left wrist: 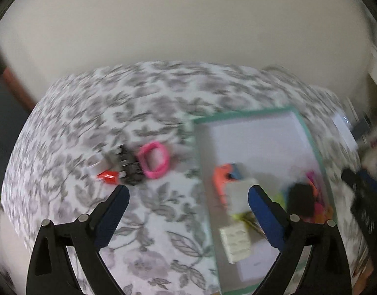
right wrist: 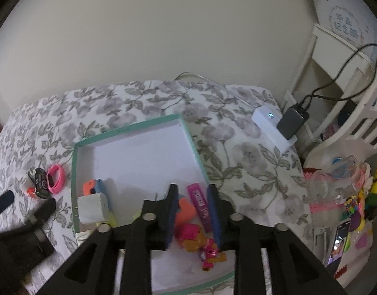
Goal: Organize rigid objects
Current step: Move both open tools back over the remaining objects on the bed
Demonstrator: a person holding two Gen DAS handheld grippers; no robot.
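A shallow box with a green rim (right wrist: pixel 75 172) (left wrist: pixel 309 132) lies on the floral cloth. Inside it are an orange and blue toy (right wrist: pixel 92 186), a white block (right wrist: pixel 92 207), a pink tube (right wrist: pixel 200 202), an orange piece (right wrist: pixel 186 209) and a pink toy figure (right wrist: pixel 200 243). Left of the box on the cloth lie a pink ring (left wrist: pixel 154 159) (right wrist: pixel 56 178), a black patterned object (left wrist: pixel 128 166) (right wrist: pixel 39 183) and a small red piece (left wrist: pixel 107 177). My left gripper (left wrist: pixel 188 193) is open and empty, above the cloth beside the box. My right gripper (right wrist: pixel 192 189) hovers over the box, jaws apart, empty.
A white device with a dark phone on it (right wrist: pixel 277 125) sits at the cloth's far right. White shelving with cables (right wrist: pixel 340 73) and a pile of toys (right wrist: pixel 355 196) stand to the right. A plain wall is behind.
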